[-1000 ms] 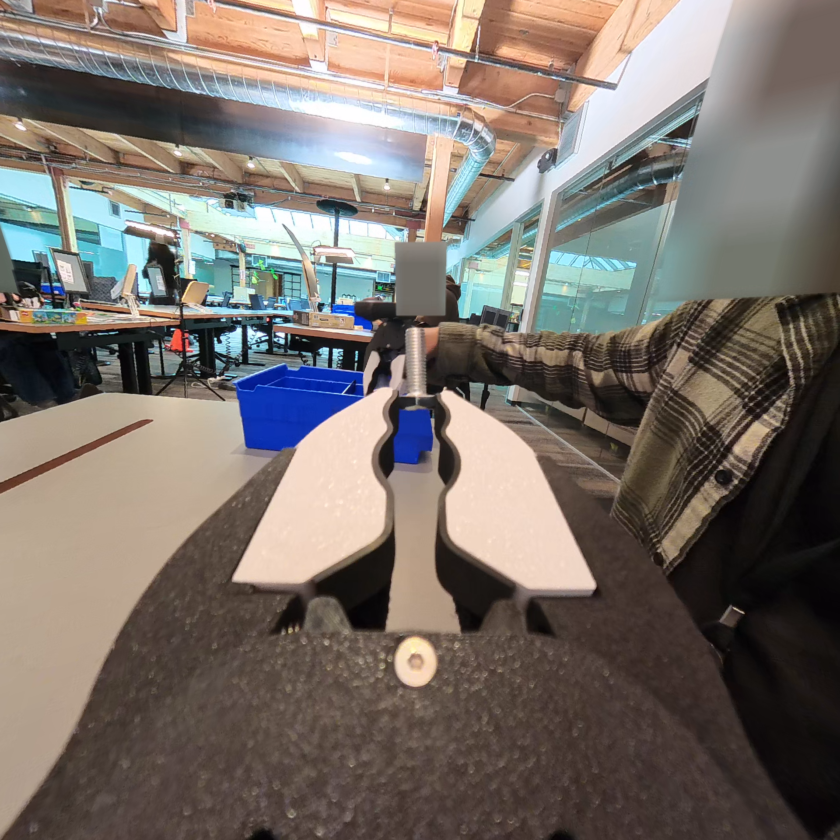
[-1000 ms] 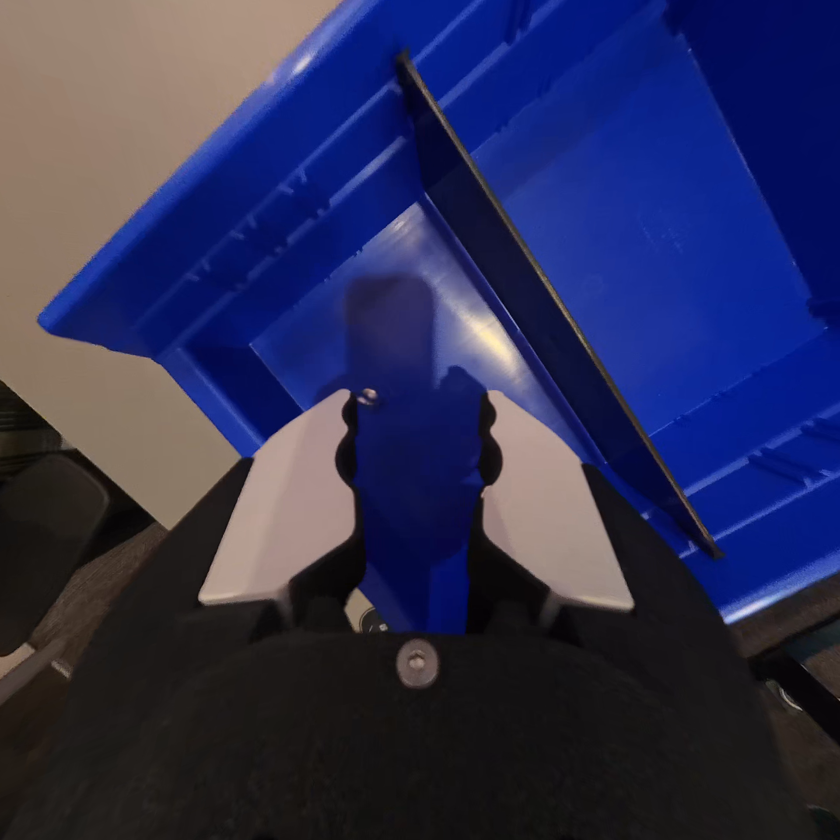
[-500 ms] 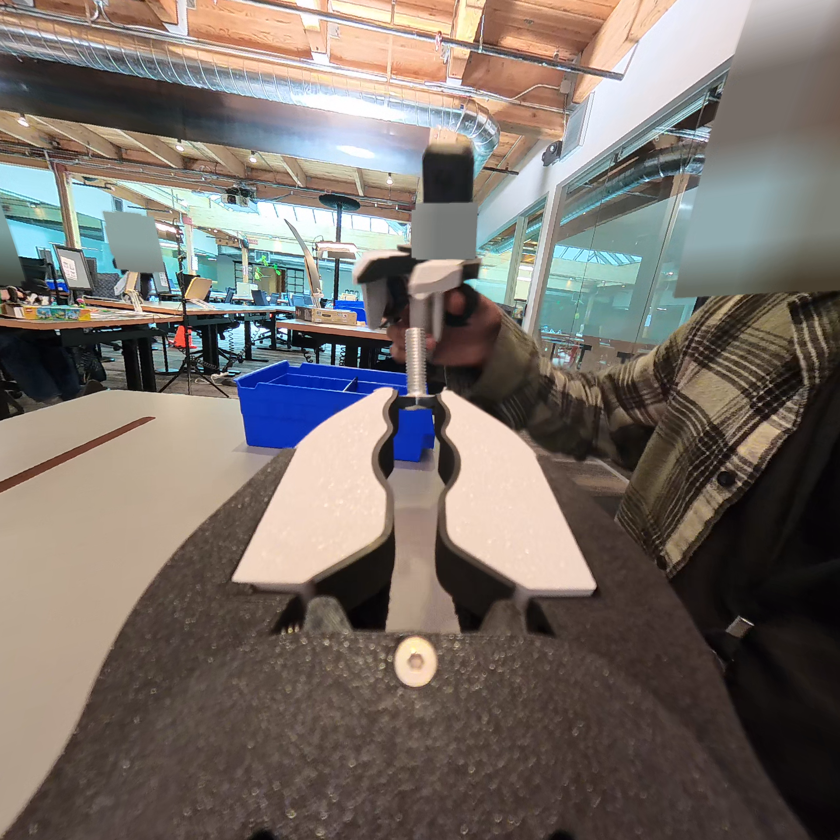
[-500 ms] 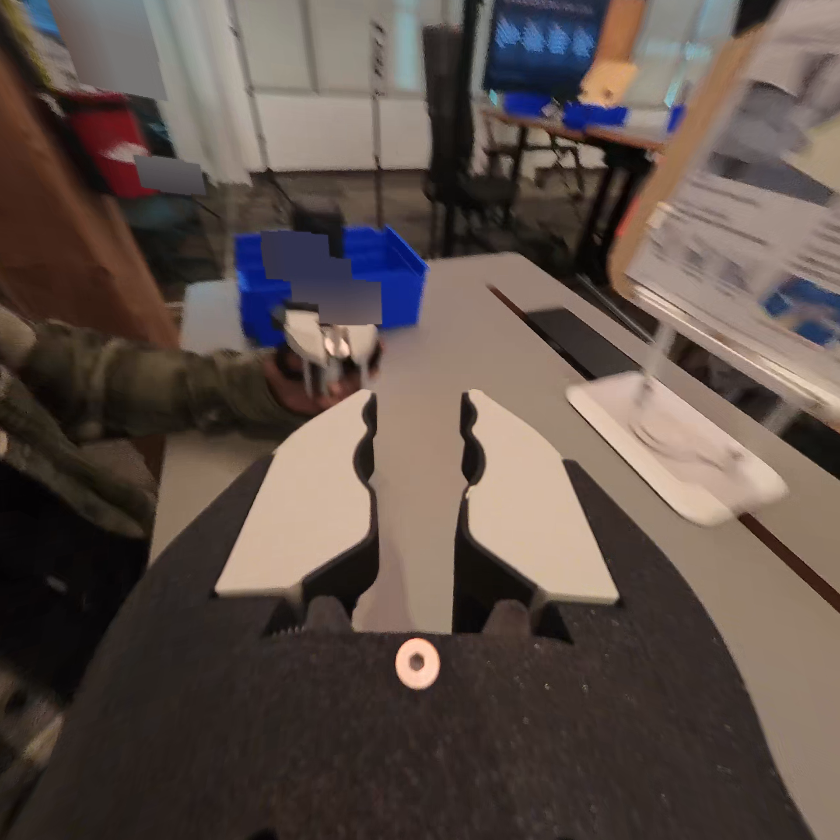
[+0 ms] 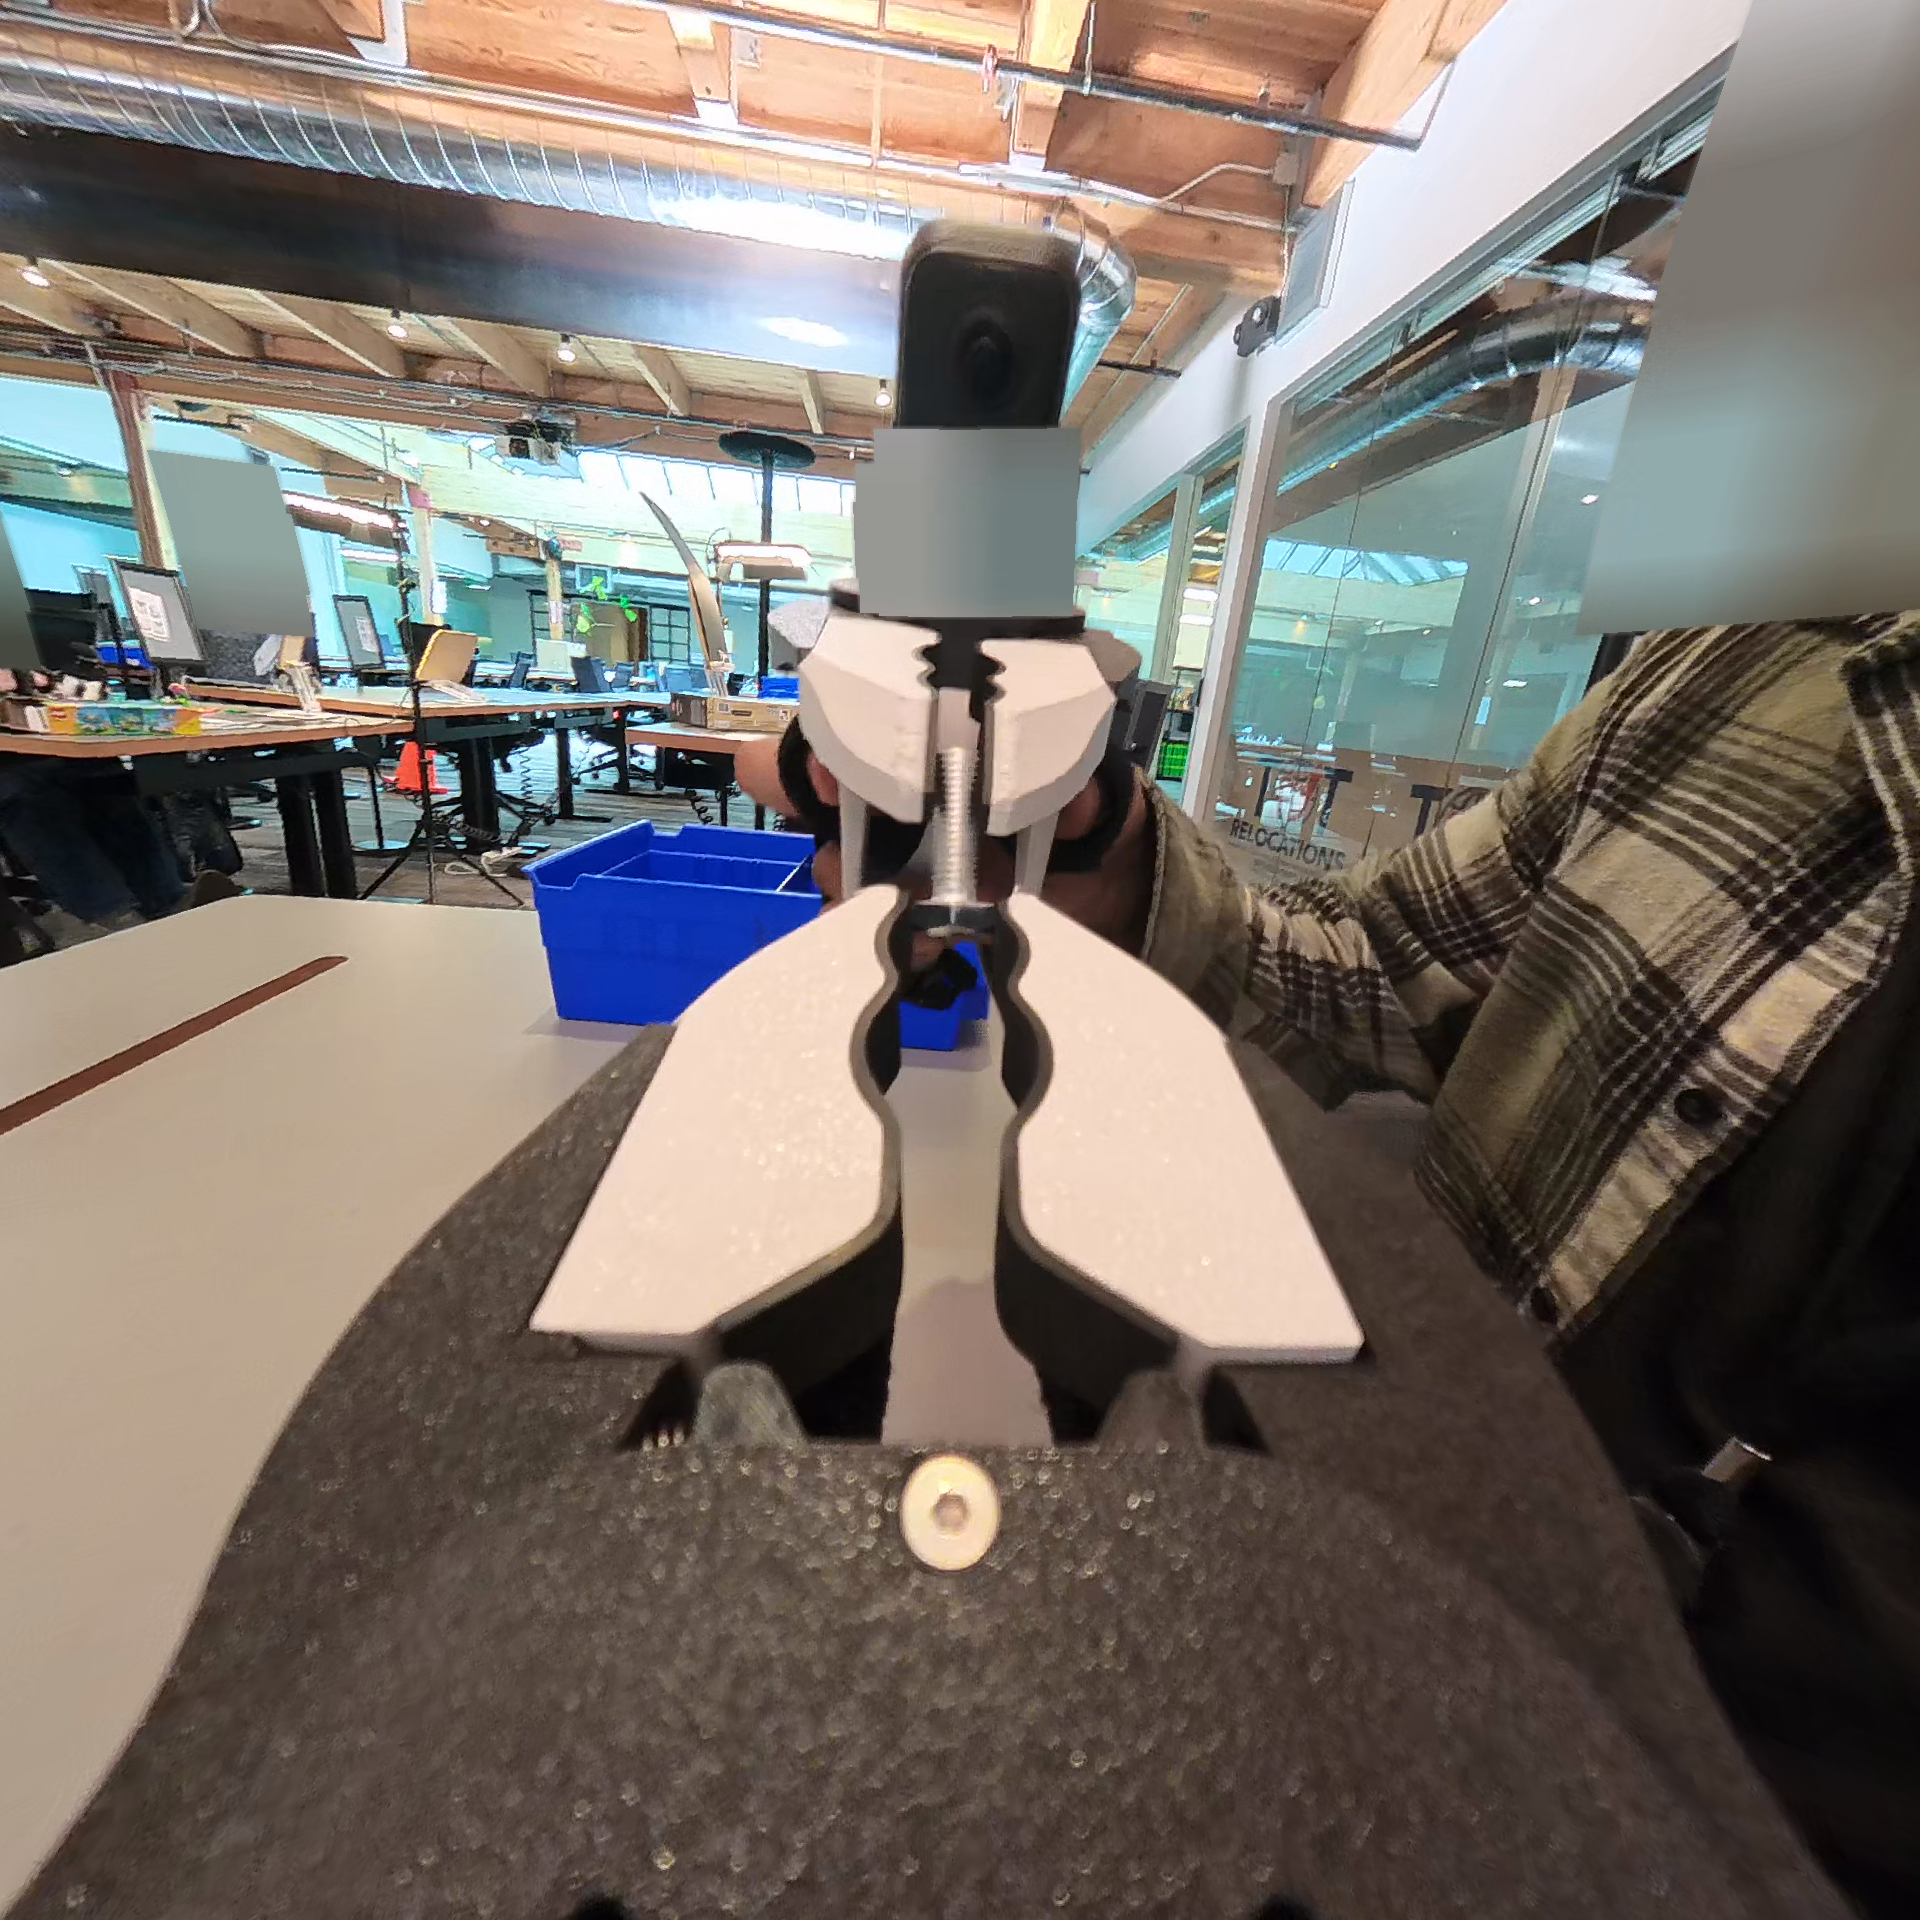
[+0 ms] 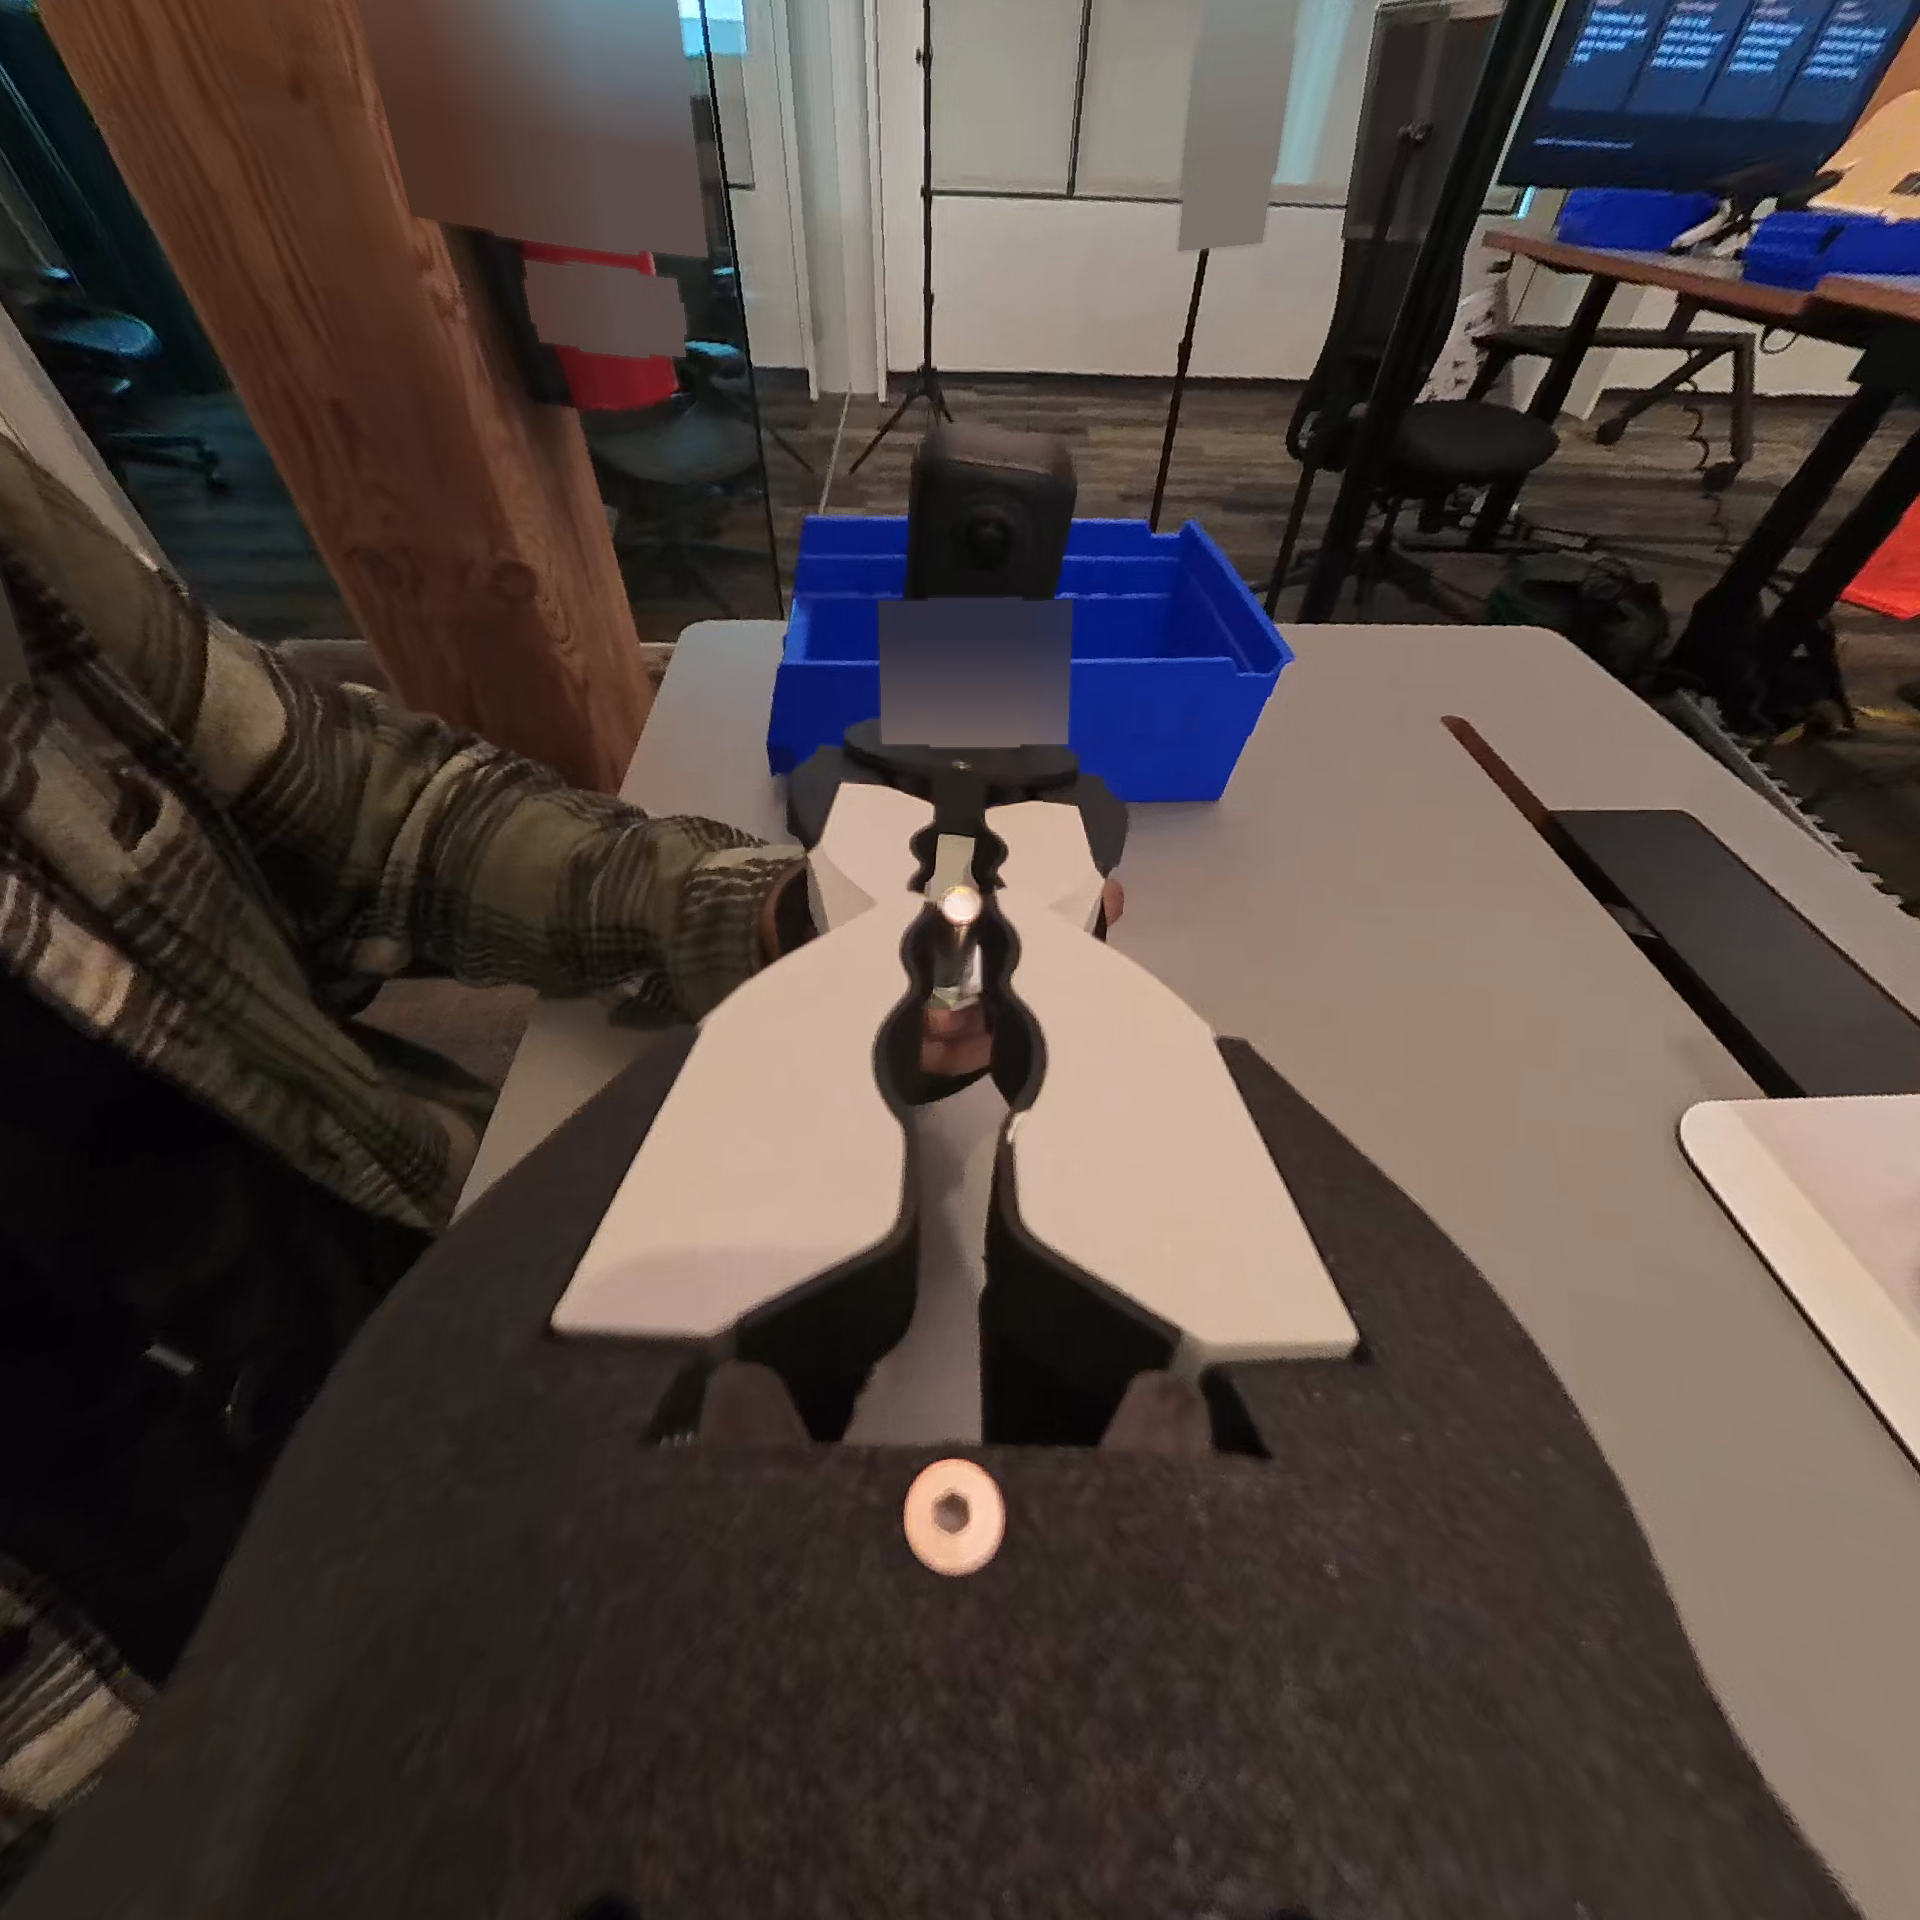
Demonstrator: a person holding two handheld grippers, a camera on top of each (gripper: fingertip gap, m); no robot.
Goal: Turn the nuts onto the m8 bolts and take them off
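Bolt [image 5: 954,831]: silver, threaded, upright, its hex head clamped between the fingertips of the left gripper [image 5: 951,920]; head partly hidden by the pads. Shaft top is enclosed by the narrowly parted right gripper [image 5: 956,727], contact blurred. In the right wrist view the bolt [image 6: 956,951] is seen end-on, its threads indistinct. Blue bin [image 5: 665,935]: on the grey table [image 5: 208,1143], contents hidden.

- A blue plastic divided bin [image 6: 1143,686] sits at the pale grey counter's [image 6: 1403,935] far edge.
- A white tray [image 6: 1808,1226] lies at its right edge.
- A thick wooden post [image 6: 343,364] stands beyond its far left corner.
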